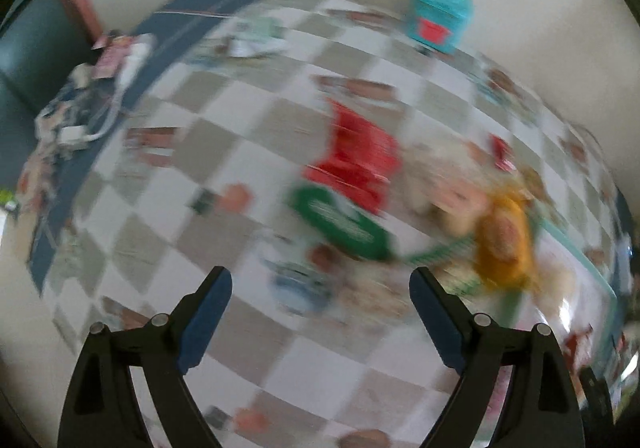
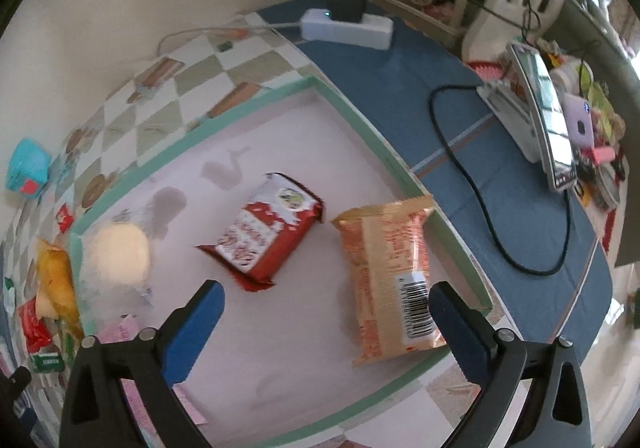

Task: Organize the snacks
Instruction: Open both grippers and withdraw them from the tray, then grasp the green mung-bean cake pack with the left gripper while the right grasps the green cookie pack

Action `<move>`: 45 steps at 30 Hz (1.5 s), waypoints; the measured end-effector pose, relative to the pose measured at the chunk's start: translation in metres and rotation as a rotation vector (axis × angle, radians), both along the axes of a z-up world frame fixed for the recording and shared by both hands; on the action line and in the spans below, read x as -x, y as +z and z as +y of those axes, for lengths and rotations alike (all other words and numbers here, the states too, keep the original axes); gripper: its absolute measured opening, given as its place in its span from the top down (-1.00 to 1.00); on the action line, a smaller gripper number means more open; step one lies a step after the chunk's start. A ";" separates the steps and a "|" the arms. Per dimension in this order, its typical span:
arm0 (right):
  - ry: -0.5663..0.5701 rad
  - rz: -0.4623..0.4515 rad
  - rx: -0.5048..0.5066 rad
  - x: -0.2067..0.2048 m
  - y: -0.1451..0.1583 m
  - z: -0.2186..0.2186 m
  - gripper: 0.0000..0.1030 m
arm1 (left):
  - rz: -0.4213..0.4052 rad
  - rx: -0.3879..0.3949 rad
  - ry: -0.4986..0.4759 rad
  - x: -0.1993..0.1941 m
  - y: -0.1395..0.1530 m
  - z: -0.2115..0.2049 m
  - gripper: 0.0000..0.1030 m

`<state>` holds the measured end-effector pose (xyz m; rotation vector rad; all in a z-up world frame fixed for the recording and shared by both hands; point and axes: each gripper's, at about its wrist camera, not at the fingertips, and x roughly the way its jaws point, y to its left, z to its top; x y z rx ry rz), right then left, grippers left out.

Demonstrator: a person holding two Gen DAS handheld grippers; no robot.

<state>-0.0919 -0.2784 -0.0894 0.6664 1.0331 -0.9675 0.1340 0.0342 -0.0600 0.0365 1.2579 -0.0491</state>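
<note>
Snacks partly gathered into tray, loose pile left on tablecloth.

Checkered tablecloth [image 1: 280,368] spread wide, blue cloth [image 2: 500,168] beside it. Green-rimmed tray [image 2: 360,116] holding three snacks so far: orange wrapper [image 2: 384,272] against the right rim, red-and-white packet [image 2: 260,236] mid-tray, clear-wrapped pale bun [image 2: 116,256] at the left rim. Outside the tray, badly blurred in the left view: red packet [image 1: 360,156], green packet [image 1: 344,224], yellow bag [image 1: 504,244], pale blurred items between them, teal box [image 1: 440,16] well apart by the wall. Roughly a third done, judging by the count. Left gripper [image 1: 320,288] spread wide, empty, above the cloth near the pile. Right gripper [image 2: 326,300] likewise released, empty, over the tray, one finger just beside the orange wrapper.
</note>
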 end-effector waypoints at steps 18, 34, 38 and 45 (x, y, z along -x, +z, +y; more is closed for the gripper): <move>0.328 -0.064 0.021 -0.080 0.021 0.082 -1.00 | -0.003 -0.034 0.134 -0.032 -0.008 0.065 -0.76; 0.497 -0.084 -0.010 -0.150 0.014 0.135 -1.00 | 0.044 0.032 0.148 -0.045 -0.019 0.071 -0.76; 0.547 -0.065 -0.012 -0.167 0.007 0.149 -1.00 | 0.056 0.030 0.128 -0.049 -0.024 0.062 -0.76; 0.616 -0.071 -0.017 -0.185 -0.001 0.163 -0.98 | 0.066 0.033 0.125 -0.054 -0.030 0.054 -0.76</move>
